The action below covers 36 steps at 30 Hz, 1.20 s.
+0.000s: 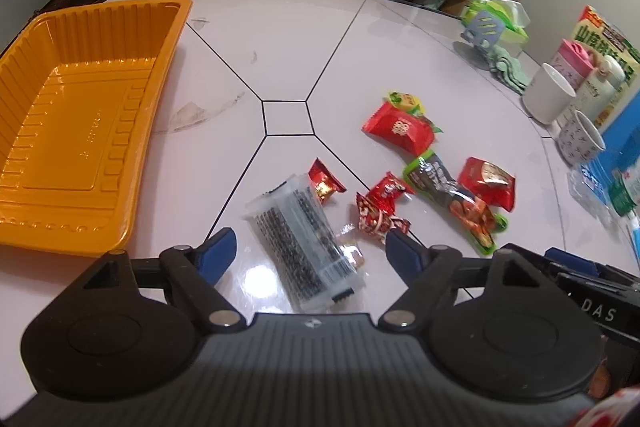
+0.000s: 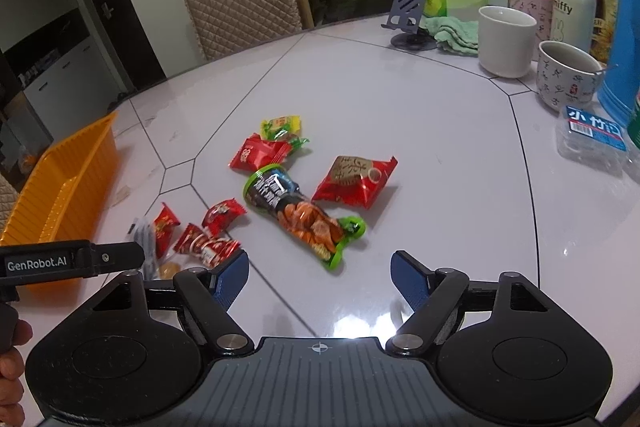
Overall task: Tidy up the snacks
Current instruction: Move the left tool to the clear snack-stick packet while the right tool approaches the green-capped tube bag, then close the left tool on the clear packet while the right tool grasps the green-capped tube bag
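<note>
Snacks are scattered loose on the white table, all to the right of the orange tray. Nearest the tray, a clear sesame-bar pack is framed between the wide-open, empty fingers of the left gripper. Further right of the tray, a long green-edged packet and a red pouch are seen ahead of the right gripper, also spread wide with nothing held. Mugs are parked way off, far from the tray.
</note>
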### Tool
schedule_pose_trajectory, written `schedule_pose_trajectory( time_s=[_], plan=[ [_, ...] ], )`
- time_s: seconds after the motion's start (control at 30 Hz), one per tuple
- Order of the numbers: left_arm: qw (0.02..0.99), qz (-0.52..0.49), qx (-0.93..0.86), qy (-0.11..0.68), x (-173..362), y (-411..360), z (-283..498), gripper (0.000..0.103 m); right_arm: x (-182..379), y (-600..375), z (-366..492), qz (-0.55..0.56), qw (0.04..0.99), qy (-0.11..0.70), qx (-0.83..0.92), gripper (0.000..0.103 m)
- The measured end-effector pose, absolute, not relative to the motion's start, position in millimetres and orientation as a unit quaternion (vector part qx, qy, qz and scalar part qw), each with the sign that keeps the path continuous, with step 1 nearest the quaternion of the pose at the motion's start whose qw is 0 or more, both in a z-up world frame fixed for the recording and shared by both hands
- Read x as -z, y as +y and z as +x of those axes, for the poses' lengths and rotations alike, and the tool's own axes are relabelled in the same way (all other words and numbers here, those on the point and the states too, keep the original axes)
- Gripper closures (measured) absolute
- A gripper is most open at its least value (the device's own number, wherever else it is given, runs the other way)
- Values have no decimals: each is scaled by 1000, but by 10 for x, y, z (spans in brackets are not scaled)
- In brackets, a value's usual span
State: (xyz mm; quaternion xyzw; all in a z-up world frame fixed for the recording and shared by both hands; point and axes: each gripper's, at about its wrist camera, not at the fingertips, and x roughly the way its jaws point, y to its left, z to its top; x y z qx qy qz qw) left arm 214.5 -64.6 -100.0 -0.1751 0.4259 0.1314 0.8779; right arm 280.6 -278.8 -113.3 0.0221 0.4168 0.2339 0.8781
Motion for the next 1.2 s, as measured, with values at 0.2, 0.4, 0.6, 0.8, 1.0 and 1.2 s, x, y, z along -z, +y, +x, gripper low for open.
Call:
schedule_pose_trajectory(
  time_s=[0.2,0.4,0.6,0.8,1.0,1.2],
  plan=[
    [868,-184,-160,432,1176,-584,2271,39,1178,-2778,2964,21,876,421,-237,24],
    [860,-202,-170,437,1289,-526,2340,41,1229,-2762,3071,15,873,421,-247,24],
    [866,-194,-162,432,1291,-561,2369,57,1243,-2724,3167,5,871,415,-263,25],
    [870,-169,-157,437,1262,-609,2390,66,1254,-2627,3234,-19,866,407,-290,35],
    [866,-160,-157,447,1194,-571,2377,68,1320,-2494,3284,-60,857,401,-319,48],
    [863,-143,-162,456,1096,-528,2372,69,1395,-2348,3356,-110,845,394,-345,55]
  ],
)
